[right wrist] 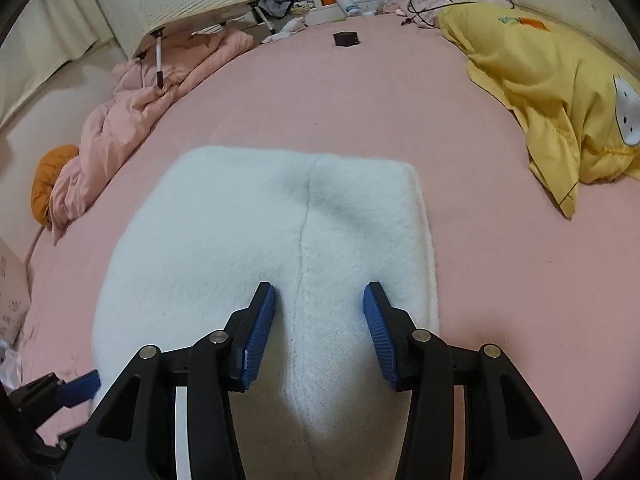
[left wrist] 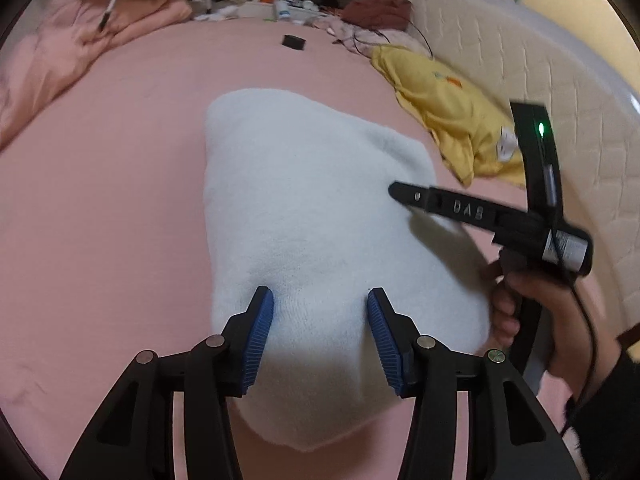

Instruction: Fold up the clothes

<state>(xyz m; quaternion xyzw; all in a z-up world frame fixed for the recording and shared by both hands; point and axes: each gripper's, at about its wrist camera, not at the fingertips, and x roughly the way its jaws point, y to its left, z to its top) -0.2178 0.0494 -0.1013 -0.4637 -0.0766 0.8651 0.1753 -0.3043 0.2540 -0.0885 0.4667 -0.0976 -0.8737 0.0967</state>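
Note:
A white fluffy garment (left wrist: 316, 216) lies folded on the pink bed sheet (left wrist: 120, 184); in the right wrist view (right wrist: 256, 240) a seam runs down its middle. My left gripper (left wrist: 320, 308) is open and empty, hovering over the garment's near end. My right gripper (right wrist: 319, 304) is open and empty over the garment's near right part, straddling the seam. The right gripper's body (left wrist: 480, 212) and the hand holding it show at the right of the left wrist view, above the garment's right edge. One blue finger (right wrist: 78, 388) of the left gripper shows at the lower left of the right wrist view.
A yellow garment (right wrist: 560, 92) lies on the bed's right side by the padded headboard (left wrist: 540, 80). A pink duvet (right wrist: 152, 112) is bunched on the left with a folding tray table (right wrist: 192, 20) on it. A small black box (right wrist: 346, 39) and clutter sit at the far end.

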